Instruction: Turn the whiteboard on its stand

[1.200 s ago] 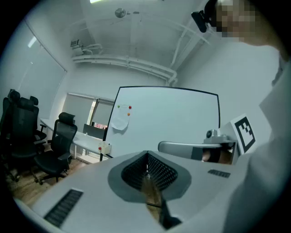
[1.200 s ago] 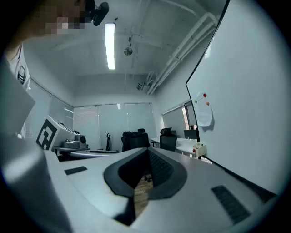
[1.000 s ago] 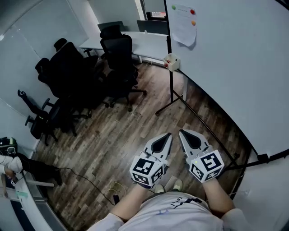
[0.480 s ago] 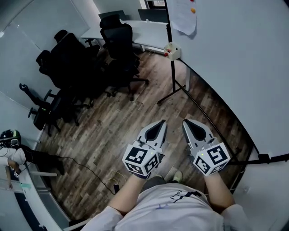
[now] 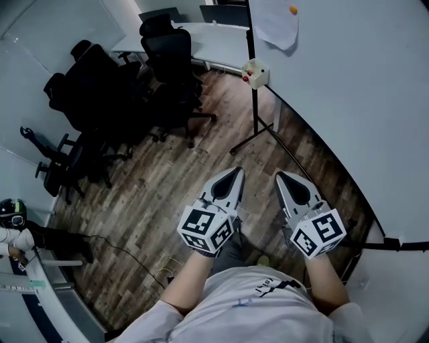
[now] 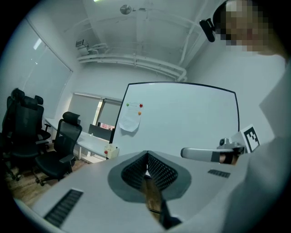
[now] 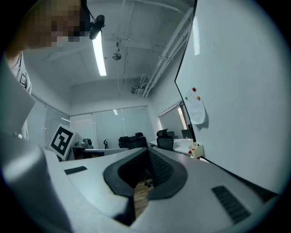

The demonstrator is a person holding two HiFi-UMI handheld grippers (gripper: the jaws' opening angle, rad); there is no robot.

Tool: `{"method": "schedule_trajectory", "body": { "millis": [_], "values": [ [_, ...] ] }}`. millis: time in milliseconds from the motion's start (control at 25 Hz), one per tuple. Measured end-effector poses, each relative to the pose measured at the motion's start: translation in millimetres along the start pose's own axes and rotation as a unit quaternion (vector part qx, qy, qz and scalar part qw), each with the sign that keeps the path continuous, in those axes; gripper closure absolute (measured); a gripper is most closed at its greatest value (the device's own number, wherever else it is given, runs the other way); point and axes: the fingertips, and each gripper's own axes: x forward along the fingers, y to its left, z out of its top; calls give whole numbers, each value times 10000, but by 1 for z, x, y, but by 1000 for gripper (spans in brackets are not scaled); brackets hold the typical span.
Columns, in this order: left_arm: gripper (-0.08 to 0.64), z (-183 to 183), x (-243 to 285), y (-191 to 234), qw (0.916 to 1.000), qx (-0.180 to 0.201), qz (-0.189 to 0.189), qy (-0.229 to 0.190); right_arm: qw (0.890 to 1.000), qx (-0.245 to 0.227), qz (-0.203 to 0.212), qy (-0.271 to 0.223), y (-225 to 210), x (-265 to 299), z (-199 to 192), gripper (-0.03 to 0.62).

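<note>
Along the right side of the head view: large white whiteboard [image 5: 362, 100] with a thin black frame, carried on a black metal tripod stand [image 5: 255, 127] whose legs spread over the brown wood-plank floor [image 5: 167, 187]. Fixed to the board near its far edge: one white paper sheet [image 5: 275, 23], with a round orange magnet [image 5: 293, 9] at its upper corner. Mounted on the stand's upright: small cream box with red buttons [image 5: 255, 74]. Far side of the room: long white desk [image 5: 201, 47] and a cluster of black mesh office chairs [image 5: 100, 87]. Near foreground, held side by side and pointing level towards the far end of the room: grey left gripper [image 5: 238, 171] and grey right gripper [image 5: 278, 175], each with a black-and-white marker cube at its rear. Left gripper [image 6: 147, 152]: jaws pressed together, nothing between them, with the whiteboard [image 6: 182, 118] ahead and to its right. Right gripper [image 7: 148, 150]: jaws likewise together and empty, with the whiteboard [image 7: 241, 91] running close along its right side. Neither tool touches the board or the stand; the right gripper is the nearer, beside the board's lower edge. Thin black cable [image 5: 127, 258] trails across the floor at lower left.
</note>
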Motion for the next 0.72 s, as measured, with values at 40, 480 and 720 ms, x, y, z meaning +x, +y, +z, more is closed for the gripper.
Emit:
{"method": "schedule_trajectory", "body": {
  "millis": [40, 480, 720],
  "values": [
    [548, 2, 9, 9, 10000, -8, -52, -10, 10000, -24, -49, 5, -5, 10, 0, 578],
    [548, 56, 106, 145, 9978, 71, -656, 13, 9982, -188, -552, -99, -33, 165, 27, 578],
    [548, 73, 158, 201, 9963, 182, -834, 37, 9973, -220, -696, -27, -45, 221, 24, 578]
  ]
}}
